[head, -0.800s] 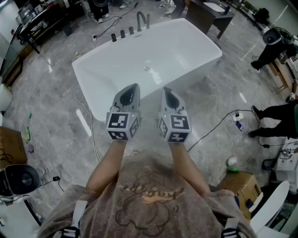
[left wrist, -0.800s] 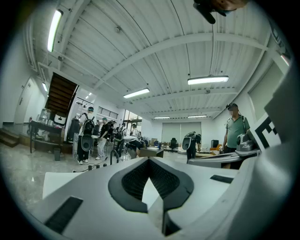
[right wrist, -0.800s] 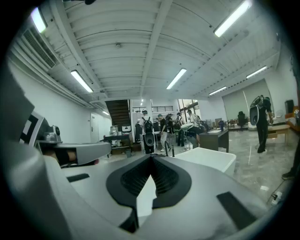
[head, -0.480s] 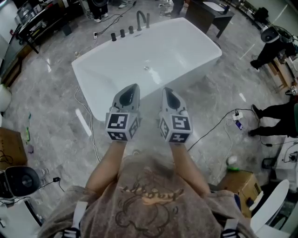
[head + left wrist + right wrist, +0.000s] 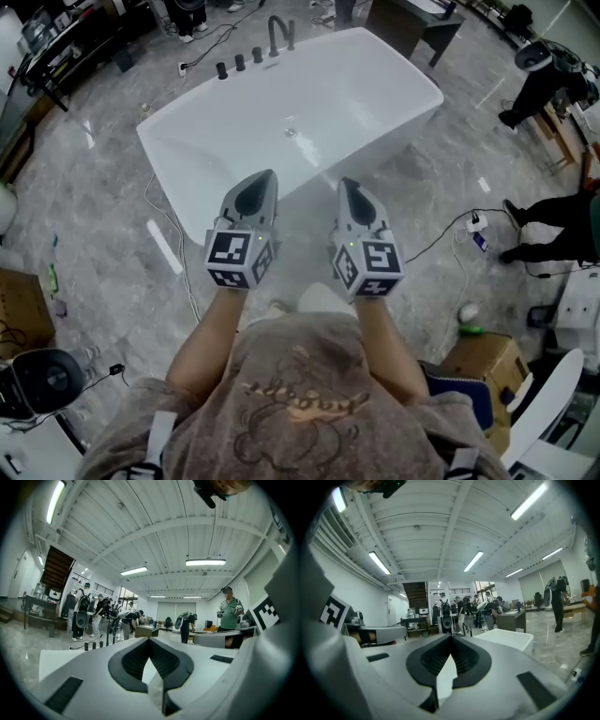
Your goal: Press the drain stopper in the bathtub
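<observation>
Although little has changed over the last moment, the head view shows the bathtub [image 5: 370, 89] sitting slightly farther up the frame and the two grippers drawn a touch wider apart, the right one having drifted right and nearer; this reads as a small shift of stance, not a reach, so the press is not yet begun. The drain stopper [image 5: 290, 132] lies as a small bright dot on the tub floor, near the middle and towards the far side where the faucet [image 5: 278, 33] stands; both grippers hang over the floor on the near side of the tub, well apart from it. The left gripper [image 5: 266, 174] has its jaws brought together at the tips with nothing between them, as its own view confirms [image 5: 149, 639]; the right gripper [image 5: 346, 182] is likewise closed and empty [image 5: 451, 636]. Whether the stopper is up or already down is too small to tell; either closed tip would probably serve to push it.
</observation>
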Demonstrator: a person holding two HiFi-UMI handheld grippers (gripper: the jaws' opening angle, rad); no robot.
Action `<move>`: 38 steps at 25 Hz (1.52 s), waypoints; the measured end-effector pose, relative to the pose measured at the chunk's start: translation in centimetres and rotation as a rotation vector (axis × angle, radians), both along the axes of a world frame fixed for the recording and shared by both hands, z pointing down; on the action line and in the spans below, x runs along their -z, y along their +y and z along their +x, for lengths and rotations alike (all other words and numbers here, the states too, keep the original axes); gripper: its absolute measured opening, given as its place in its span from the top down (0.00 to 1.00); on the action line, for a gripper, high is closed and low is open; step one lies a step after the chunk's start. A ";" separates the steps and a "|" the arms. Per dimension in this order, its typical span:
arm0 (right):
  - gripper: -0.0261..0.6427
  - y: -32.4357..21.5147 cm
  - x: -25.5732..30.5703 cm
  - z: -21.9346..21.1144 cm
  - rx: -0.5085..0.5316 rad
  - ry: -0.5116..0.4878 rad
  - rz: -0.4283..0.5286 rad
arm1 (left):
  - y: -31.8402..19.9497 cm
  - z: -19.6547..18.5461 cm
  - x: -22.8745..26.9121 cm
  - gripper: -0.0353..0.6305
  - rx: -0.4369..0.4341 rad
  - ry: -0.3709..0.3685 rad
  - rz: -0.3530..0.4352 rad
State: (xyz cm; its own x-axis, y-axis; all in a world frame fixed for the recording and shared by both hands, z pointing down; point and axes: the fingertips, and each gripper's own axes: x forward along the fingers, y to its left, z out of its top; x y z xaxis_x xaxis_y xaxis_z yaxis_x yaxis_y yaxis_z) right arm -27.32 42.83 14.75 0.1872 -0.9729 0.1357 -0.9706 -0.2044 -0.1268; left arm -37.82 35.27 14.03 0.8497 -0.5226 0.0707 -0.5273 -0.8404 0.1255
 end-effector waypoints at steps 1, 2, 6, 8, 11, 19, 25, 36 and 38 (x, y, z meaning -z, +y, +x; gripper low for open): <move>0.96 -0.1 -0.1 0.3 -0.009 0.000 -0.001 | -0.2 0.0 -0.1 0.95 -0.005 0.000 -0.001; 0.96 -0.2 -0.2 0.6 -0.017 -0.001 -0.002 | -0.4 0.1 -0.3 0.94 -0.008 -0.001 -0.001; 0.96 -1.2 -0.2 3.2 -0.045 0.003 0.007 | -2.0 1.5 -0.5 0.94 -0.018 -0.009 0.013; 0.96 -2.1 -0.1 4.9 -0.058 0.005 0.010 | -3.2 2.5 -0.4 0.94 -0.018 -0.007 0.015; 0.96 -3.7 -0.1 7.3 -0.060 0.012 0.015 | -5.2 4.3 -0.7 0.95 -0.008 -0.004 0.017; 0.96 -9.5 0.6 15.6 0.012 0.028 0.034 | -10.2 12.3 0.1 0.95 0.037 0.017 0.047; 0.96 -14.3 1.5 20.4 0.117 0.045 0.042 | -13.5 17.9 0.6 0.95 0.096 0.012 0.065; 0.96 -20.5 1.0 23.2 0.233 0.012 0.058 | -18.1 22.2 1.4 0.95 0.167 0.026 0.067; 0.96 -21.5 0.8 23.6 0.238 0.001 0.056 | -19.0 22.8 1.3 0.94 0.168 0.019 0.068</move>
State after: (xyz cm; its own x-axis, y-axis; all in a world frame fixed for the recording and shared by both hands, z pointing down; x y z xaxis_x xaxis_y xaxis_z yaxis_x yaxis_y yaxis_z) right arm -3.73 21.32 14.00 -0.0482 -0.9956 0.0805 -0.9907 0.0373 -0.1309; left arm -14.98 16.23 12.69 0.7507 -0.6605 0.0149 -0.6592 -0.7474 0.0830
